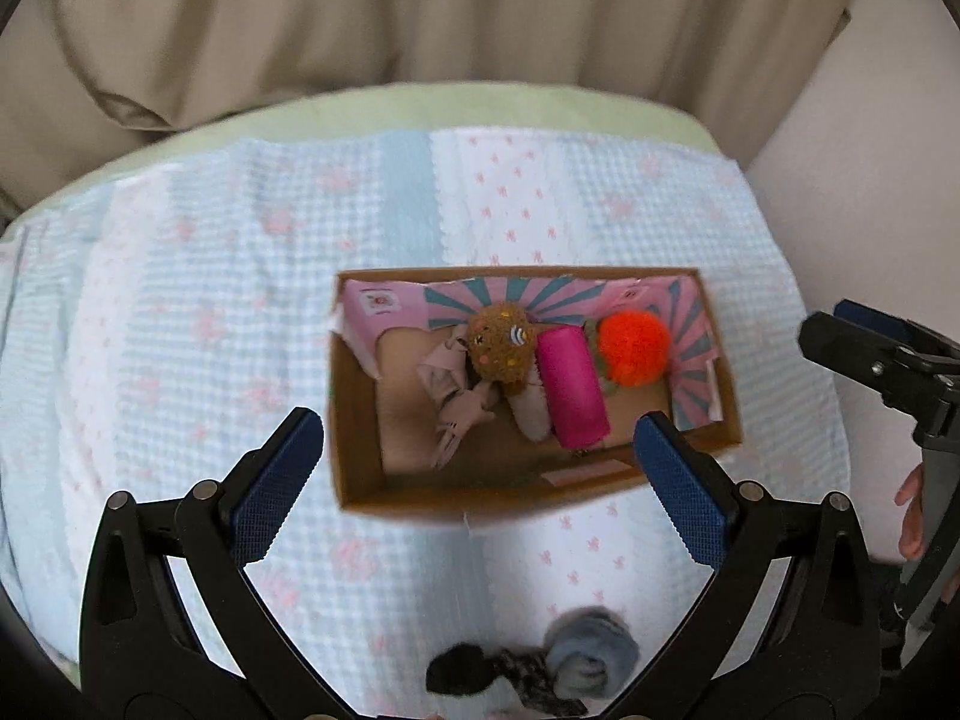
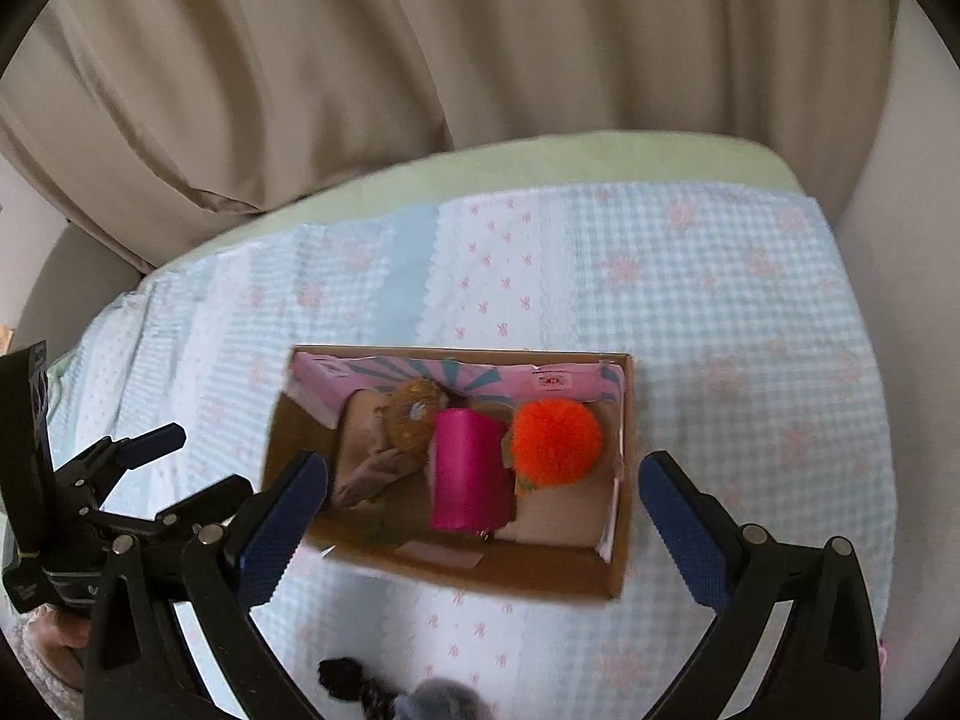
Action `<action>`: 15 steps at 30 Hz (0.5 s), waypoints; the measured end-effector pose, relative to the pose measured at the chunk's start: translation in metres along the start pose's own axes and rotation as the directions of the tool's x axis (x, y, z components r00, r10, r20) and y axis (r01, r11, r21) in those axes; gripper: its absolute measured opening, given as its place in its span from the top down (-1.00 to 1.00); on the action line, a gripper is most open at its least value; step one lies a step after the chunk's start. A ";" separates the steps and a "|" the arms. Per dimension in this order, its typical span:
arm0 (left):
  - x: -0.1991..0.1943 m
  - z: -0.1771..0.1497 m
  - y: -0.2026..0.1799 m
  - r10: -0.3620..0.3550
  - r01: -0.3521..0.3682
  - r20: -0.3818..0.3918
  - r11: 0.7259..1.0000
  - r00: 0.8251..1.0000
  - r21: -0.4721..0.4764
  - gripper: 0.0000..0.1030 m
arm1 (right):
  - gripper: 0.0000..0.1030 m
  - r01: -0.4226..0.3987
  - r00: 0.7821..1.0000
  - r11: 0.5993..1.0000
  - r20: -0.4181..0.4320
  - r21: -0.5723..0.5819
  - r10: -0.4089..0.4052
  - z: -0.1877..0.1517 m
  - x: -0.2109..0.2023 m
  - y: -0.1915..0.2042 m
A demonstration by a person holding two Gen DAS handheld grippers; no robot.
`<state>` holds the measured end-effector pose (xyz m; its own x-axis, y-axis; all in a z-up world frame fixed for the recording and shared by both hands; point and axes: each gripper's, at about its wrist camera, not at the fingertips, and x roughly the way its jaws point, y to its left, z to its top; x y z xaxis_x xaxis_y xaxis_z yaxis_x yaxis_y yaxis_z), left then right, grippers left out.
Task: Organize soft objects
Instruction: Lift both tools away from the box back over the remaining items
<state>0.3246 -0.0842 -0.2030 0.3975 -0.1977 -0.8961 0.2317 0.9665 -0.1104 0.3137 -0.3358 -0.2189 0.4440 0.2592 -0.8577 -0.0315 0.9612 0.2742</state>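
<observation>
An open cardboard box [image 1: 360,420] [image 2: 618,564] sits on the quilt. It holds a brown speckled ball [image 1: 501,348] [image 2: 411,420], a pink roll [image 1: 573,390] [image 2: 468,474], an orange pompom [image 1: 633,348] [image 2: 555,441] and a beige cloth toy [image 1: 450,402] [image 2: 366,468]. A grey-blue fluffy piece [image 1: 591,654] [image 2: 441,699] with a black pompom [image 1: 459,669] [image 2: 342,678] lies on the quilt near me. My left gripper [image 1: 480,474] is open and empty above the box's near edge. My right gripper [image 2: 483,510] is open and empty over the box.
The light blue and white quilt [image 1: 180,312] [image 2: 750,330] covers a green-edged bed [image 1: 420,108] [image 2: 540,162]. Beige curtains [image 1: 420,12] [image 2: 420,42] hang behind. The right gripper [image 1: 882,360] shows at the left view's right edge; the left gripper [image 2: 138,480] shows at the right view's left.
</observation>
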 end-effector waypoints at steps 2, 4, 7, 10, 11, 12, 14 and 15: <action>-0.029 -0.010 0.001 0.002 -0.001 0.034 1.000 0.999 -0.019 -1.00 | -1.00 -0.006 1.000 1.000 0.029 -0.014 0.006 -0.008 -0.028 0.005; -0.051 -0.021 0.001 0.007 -0.005 0.059 0.999 0.998 -0.034 -1.00 | -1.00 0.001 0.999 0.999 0.050 -0.037 0.001 -0.017 -0.052 0.012; -0.087 -0.045 0.001 0.024 -0.018 0.096 0.998 0.995 -0.060 -1.00 | -1.00 -0.001 0.996 0.998 0.084 -0.061 0.006 -0.036 -0.083 0.018; -0.117 -0.072 0.002 0.032 -0.020 0.118 0.995 0.993 -0.097 -1.00 | -1.00 -0.005 0.995 0.997 0.096 -0.072 0.012 -0.056 -0.108 0.024; -0.126 -0.081 0.003 0.035 -0.021 0.124 0.994 0.992 -0.108 -1.00 | -1.00 0.003 0.995 0.997 0.103 -0.083 0.006 -0.066 -0.119 0.028; -0.136 -0.092 0.004 0.041 -0.024 0.134 0.992 0.990 -0.120 -1.00 | -1.00 0.013 0.994 0.996 0.111 -0.092 -0.002 -0.072 -0.124 0.031; -0.154 -0.113 0.006 0.052 -0.030 0.158 0.990 0.986 -0.140 -1.00 | -1.00 0.033 0.992 0.993 0.127 -0.117 -0.018 -0.089 -0.139 0.039; -0.162 -0.121 0.007 0.059 -0.034 0.168 0.989 0.984 -0.147 -1.00 | -1.00 0.033 0.991 0.992 0.130 -0.125 -0.017 -0.097 -0.145 0.042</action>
<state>0.1541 -0.0257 -0.1113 0.5535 -0.1653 -0.8163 0.0855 0.9862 -0.1417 0.1616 -0.3238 -0.1253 0.5575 0.2286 -0.7981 -0.1281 0.9735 0.1894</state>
